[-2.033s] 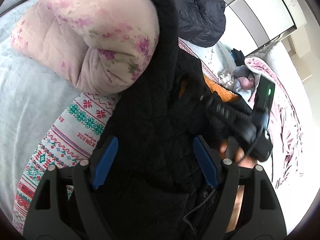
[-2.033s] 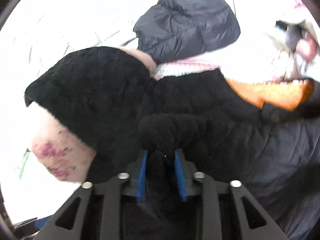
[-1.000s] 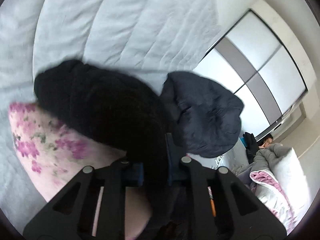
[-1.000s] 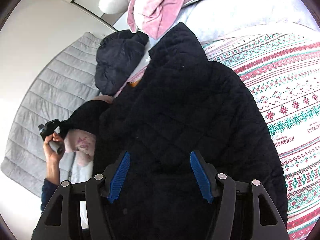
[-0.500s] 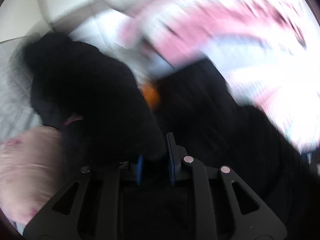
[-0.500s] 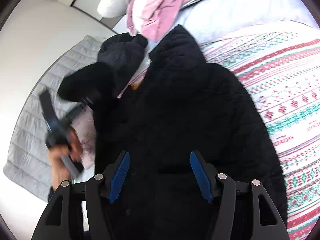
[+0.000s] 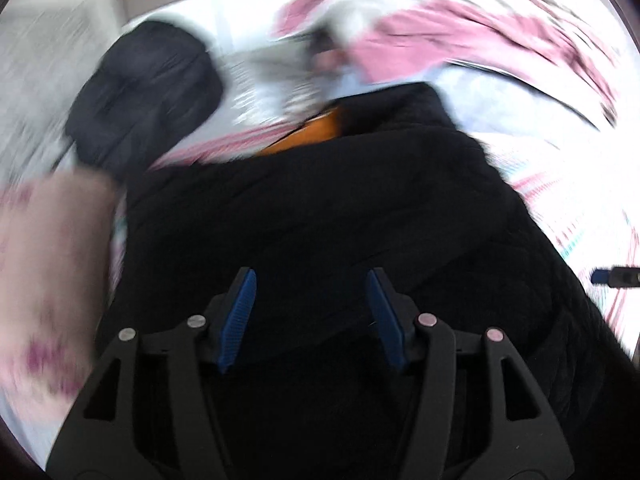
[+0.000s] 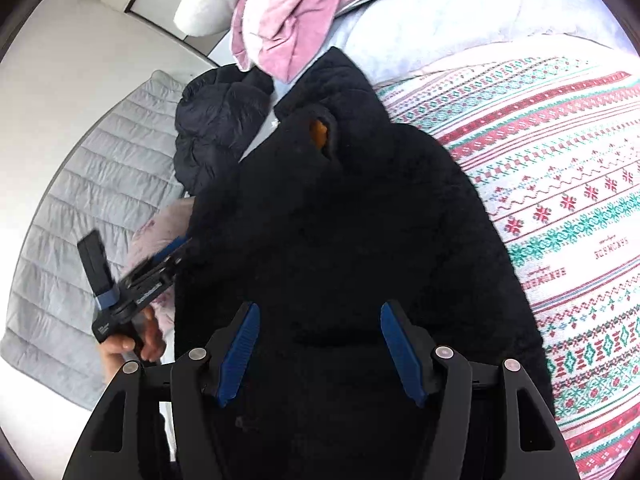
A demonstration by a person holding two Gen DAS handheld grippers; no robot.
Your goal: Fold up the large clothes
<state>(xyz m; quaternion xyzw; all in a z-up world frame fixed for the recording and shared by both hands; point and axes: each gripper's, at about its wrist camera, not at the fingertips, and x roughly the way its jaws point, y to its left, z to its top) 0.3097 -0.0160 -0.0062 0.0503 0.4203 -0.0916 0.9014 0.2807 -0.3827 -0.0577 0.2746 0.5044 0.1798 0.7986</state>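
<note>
A black quilted fleece jacket (image 8: pixel 352 216) with an orange lining lies on a patterned blanket (image 8: pixel 560 200) on the bed. One sleeve lies folded across its body. My right gripper (image 8: pixel 320 344) is open and empty, above the jacket's lower part. My left gripper (image 7: pixel 310 312) is open and empty above the jacket (image 7: pixel 328 216); its view is motion-blurred. The left gripper also shows in the right wrist view (image 8: pixel 172 254), at the jacket's left edge.
A dark puffer jacket (image 8: pixel 216 128) lies beyond the black one. A pink floral quilt roll (image 7: pixel 44 264) lies at its left. A pink and grey duvet (image 8: pixel 304 16) and a white pillow are at the head of the bed. A grey quilted cover (image 8: pixel 80 200) lies left.
My left gripper, shut on the black sleeve, carried it from the left over the jacket's body, then opened and let it go. My right gripper stayed open and still.
</note>
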